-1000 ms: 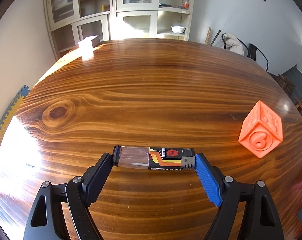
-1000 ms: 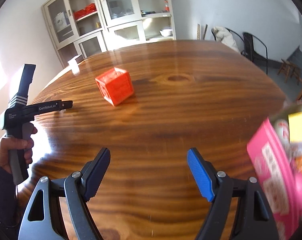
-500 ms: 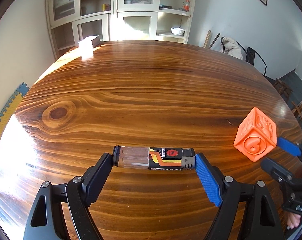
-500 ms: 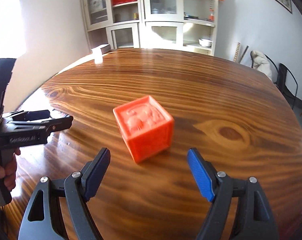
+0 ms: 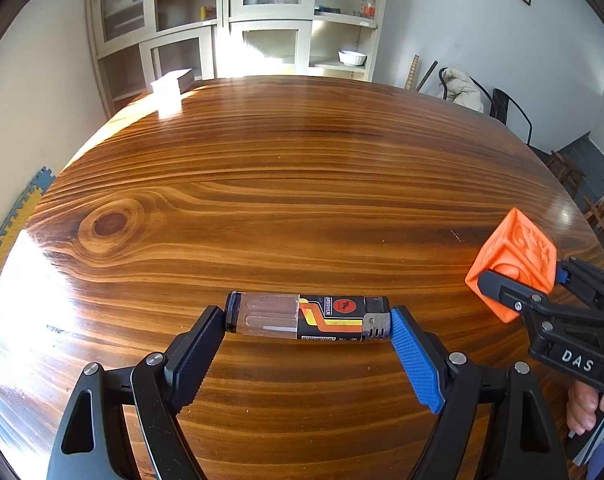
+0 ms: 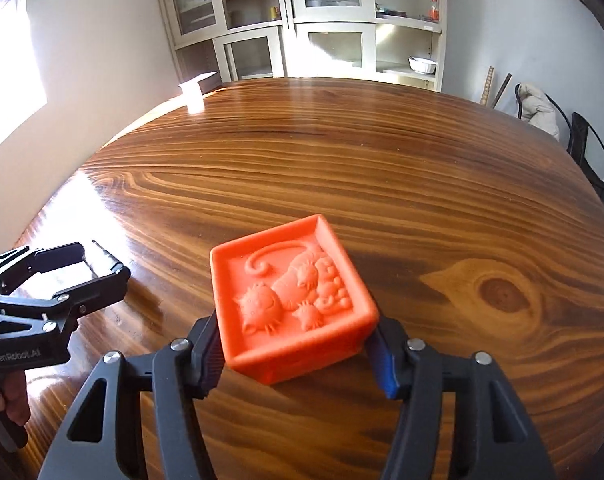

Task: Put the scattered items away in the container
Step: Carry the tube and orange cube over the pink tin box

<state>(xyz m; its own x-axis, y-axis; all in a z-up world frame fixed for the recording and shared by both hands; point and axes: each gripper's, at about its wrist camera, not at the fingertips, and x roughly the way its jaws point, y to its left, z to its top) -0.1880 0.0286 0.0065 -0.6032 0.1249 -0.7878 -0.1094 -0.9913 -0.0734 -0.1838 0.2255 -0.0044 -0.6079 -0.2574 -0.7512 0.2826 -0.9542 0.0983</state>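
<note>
A black lighter (image 5: 330, 316) with a clear end and orange stripes lies crosswise between the fingertips of my left gripper (image 5: 306, 314), which is shut on its two ends just above the wooden table (image 5: 302, 168). An orange toy cube (image 6: 290, 300) with a cat relief on top sits between the pads of my right gripper (image 6: 296, 336). Those jaws are closing, and both pads touch the cube's sides. The left wrist view shows the cube (image 5: 514, 248) at the right with the right gripper (image 5: 520, 284) around it. The container is out of view.
A small white box (image 5: 170, 86) stands at the table's far left edge. Glass-door cabinets (image 5: 262, 20) line the back wall. Chairs (image 5: 510, 108) stand beyond the table's right side. A person's hand (image 5: 586, 408) holds the right gripper's handle.
My right gripper swung left from the pink container to the orange cube and narrowed its jaws onto it. The left gripper stayed put with the lighter.
</note>
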